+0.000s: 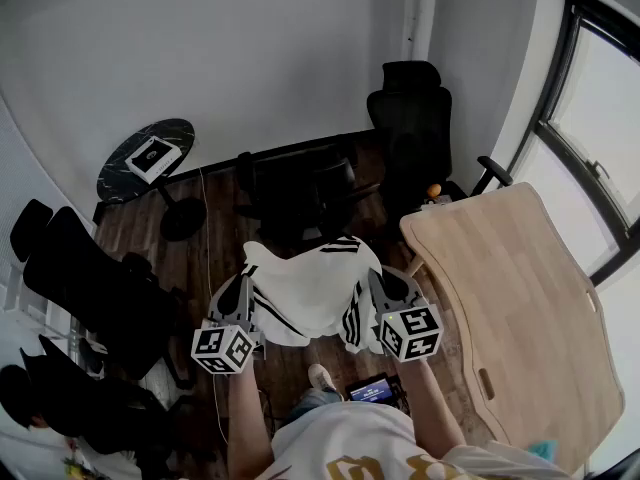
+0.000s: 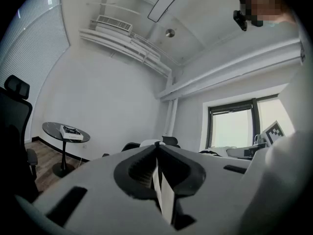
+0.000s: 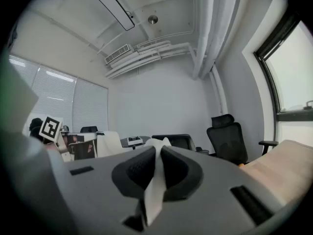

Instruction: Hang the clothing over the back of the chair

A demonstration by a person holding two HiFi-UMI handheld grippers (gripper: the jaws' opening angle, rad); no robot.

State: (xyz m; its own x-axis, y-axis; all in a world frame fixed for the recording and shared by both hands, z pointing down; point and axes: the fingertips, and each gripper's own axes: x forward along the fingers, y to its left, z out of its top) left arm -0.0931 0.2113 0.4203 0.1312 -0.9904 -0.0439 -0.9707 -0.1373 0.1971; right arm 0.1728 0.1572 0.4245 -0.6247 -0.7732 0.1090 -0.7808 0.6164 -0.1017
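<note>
A white garment with black stripes (image 1: pixel 312 290) hangs spread between my two grippers above the dark wood floor. My left gripper (image 1: pixel 243 290) is shut on its left edge; white cloth (image 2: pixel 164 195) is pinched between the jaws in the left gripper view. At the garment's right edge my right gripper (image 1: pixel 376 286) is shut too, with a fold of white cloth (image 3: pixel 155 190) squeezed in its jaws. A low black chair (image 1: pixel 300 183) stands just beyond the garment. A taller black office chair (image 1: pixel 415 118) stands further back right.
A light wooden desk (image 1: pixel 520 308) fills the right side, next to the window (image 1: pixel 600 108). A round dark side table (image 1: pixel 145 158) with a box on it stands at back left. More black chairs (image 1: pixel 95 288) crowd the left. Someone's shoe (image 1: pixel 322 378) shows below.
</note>
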